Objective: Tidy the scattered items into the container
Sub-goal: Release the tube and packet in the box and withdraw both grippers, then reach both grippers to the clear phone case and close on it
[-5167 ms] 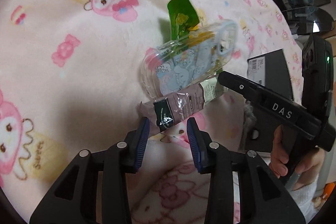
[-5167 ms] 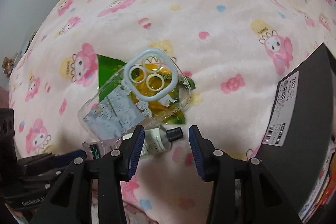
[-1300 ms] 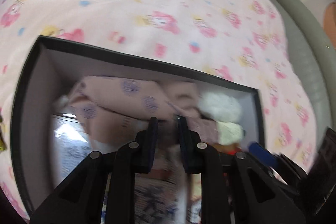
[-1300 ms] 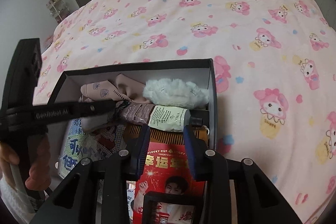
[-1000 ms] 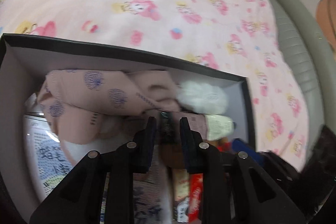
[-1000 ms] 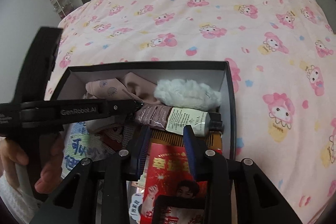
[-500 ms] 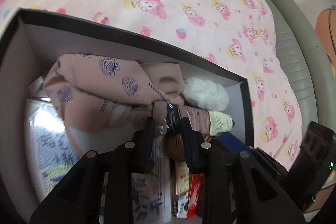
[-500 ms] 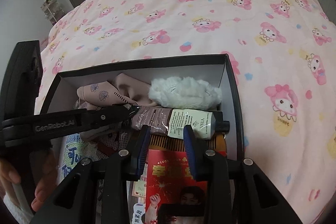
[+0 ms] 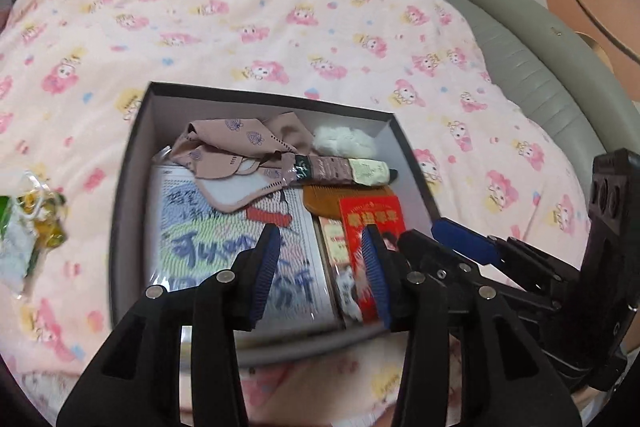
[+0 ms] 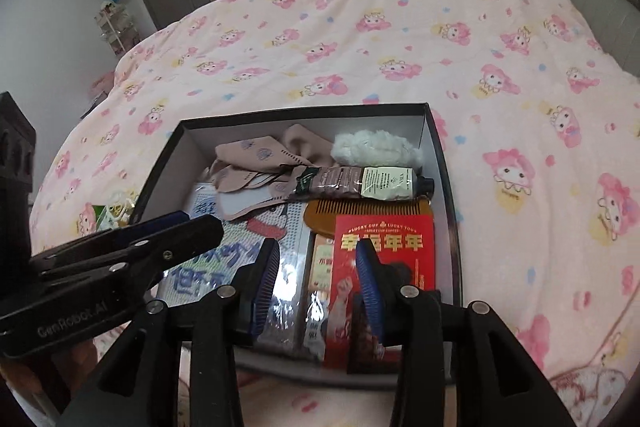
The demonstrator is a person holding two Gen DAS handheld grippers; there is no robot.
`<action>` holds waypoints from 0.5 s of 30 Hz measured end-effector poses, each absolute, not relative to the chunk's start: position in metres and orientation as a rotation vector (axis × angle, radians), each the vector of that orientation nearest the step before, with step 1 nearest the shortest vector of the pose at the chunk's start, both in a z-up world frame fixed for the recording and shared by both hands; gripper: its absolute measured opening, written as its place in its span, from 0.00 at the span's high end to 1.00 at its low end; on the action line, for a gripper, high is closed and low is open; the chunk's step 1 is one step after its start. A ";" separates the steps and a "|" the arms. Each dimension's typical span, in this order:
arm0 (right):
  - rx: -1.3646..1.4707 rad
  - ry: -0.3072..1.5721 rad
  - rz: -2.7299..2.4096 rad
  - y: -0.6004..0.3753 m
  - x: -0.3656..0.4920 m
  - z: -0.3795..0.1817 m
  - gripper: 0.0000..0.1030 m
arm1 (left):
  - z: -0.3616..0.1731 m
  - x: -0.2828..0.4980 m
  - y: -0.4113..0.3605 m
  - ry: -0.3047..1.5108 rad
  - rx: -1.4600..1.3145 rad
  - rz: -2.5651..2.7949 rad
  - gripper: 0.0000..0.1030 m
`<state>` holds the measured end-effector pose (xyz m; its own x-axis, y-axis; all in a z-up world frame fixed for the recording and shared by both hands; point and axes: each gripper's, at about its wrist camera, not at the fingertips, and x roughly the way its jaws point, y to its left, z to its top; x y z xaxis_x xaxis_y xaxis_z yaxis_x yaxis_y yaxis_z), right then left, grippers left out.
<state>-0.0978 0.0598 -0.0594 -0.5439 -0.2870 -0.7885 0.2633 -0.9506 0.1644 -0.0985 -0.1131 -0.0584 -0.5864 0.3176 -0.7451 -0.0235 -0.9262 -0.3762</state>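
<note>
Right wrist: tube [image 10: 360, 182], comb [image 10: 362, 211] inside box [image 10: 448, 187]

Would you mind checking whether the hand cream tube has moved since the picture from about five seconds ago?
Yes. The hand cream tube lay on the blanket beside the phone case; now it rests inside the black box, released, against the white fluffy item.
</note>
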 end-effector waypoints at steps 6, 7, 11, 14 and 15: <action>1.238 0.003 -2.513 0.049 -0.063 -0.040 0.65 | -0.038 -0.059 -0.117 -0.459 -1.290 2.628 0.58; 1.238 0.001 -2.505 0.047 -0.060 -0.039 0.65 | -0.036 -0.052 -0.120 -0.460 -1.288 2.630 0.58; 1.223 0.035 -2.459 0.029 -0.043 -0.033 0.65 | -0.033 -0.027 -0.137 -0.479 -1.302 2.650 0.58; 1.210 0.081 -2.400 0.005 -0.034 -0.032 0.65 | -0.034 -0.009 -0.164 -0.513 -1.310 2.683 0.58; 1.201 0.102 -2.378 -0.006 -0.032 -0.032 0.65 | -0.035 -0.004 -0.174 -0.536 -1.314 2.693 0.58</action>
<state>-0.0318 -0.0062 -0.0319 -0.5058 -0.3758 -0.7765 0.4410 -0.8863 0.1417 -0.0038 -0.1744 -0.0347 -0.6236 0.2381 -0.7446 0.0651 -0.9334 -0.3530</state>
